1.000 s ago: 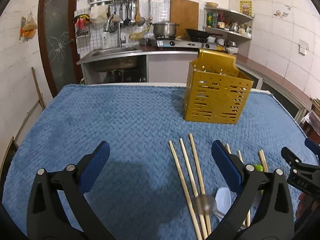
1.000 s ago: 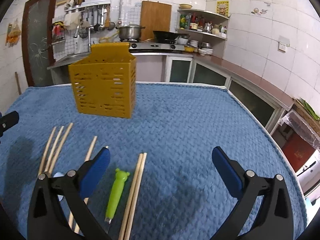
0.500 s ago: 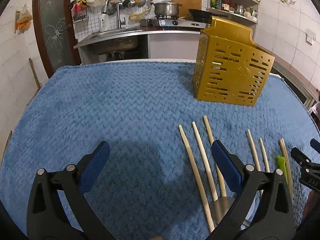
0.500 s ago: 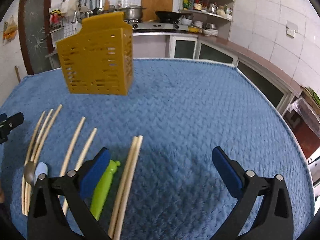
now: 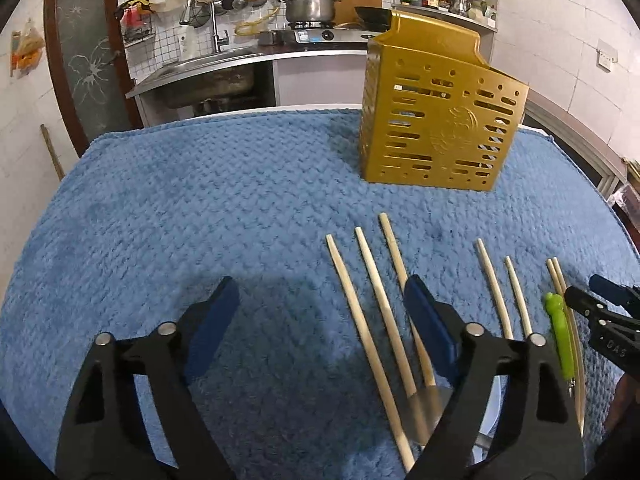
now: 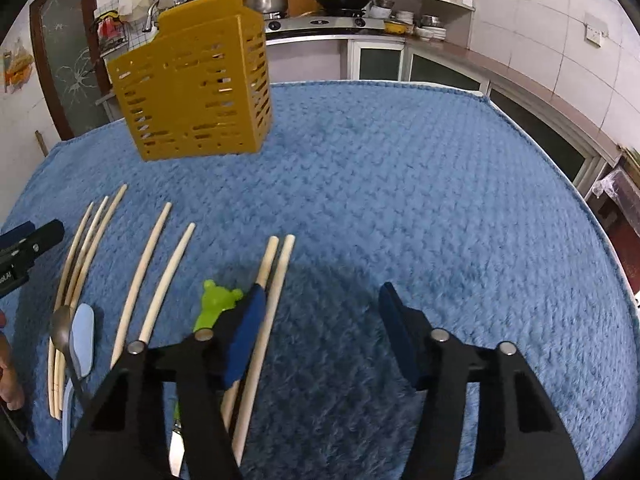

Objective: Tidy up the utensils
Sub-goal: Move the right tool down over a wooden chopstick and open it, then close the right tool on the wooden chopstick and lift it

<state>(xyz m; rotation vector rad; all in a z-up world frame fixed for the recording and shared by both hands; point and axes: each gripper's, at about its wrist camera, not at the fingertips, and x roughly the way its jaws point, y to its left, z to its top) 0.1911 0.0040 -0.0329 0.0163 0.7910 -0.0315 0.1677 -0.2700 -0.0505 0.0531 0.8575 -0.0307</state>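
A yellow slotted utensil holder (image 5: 436, 120) (image 6: 200, 92) stands upright on the blue cloth. Several wooden chopsticks (image 5: 372, 300) (image 6: 148, 268) lie side by side in front of it. A green bear-handled knife (image 5: 560, 332) (image 6: 216, 304) lies among them, beside a metal spoon (image 6: 60, 328) and a pale blue spoon (image 6: 82, 340). My left gripper (image 5: 320, 320) is open and empty, low over the cloth, its right finger over a chopstick. My right gripper (image 6: 320, 328) is open and empty, its left finger above the rightmost chopstick pair (image 6: 276, 280).
The blue cloth (image 5: 200, 200) covers the whole table. Behind it is a kitchen counter with a sink (image 5: 208, 72), a stove and pot (image 5: 312, 8), and shelves. The table's right edge (image 6: 560, 184) drops off to the floor.
Both grippers have dipped down and forward toward the chopsticks, and their jaws have narrowed somewhat. The holder and utensils have not moved.
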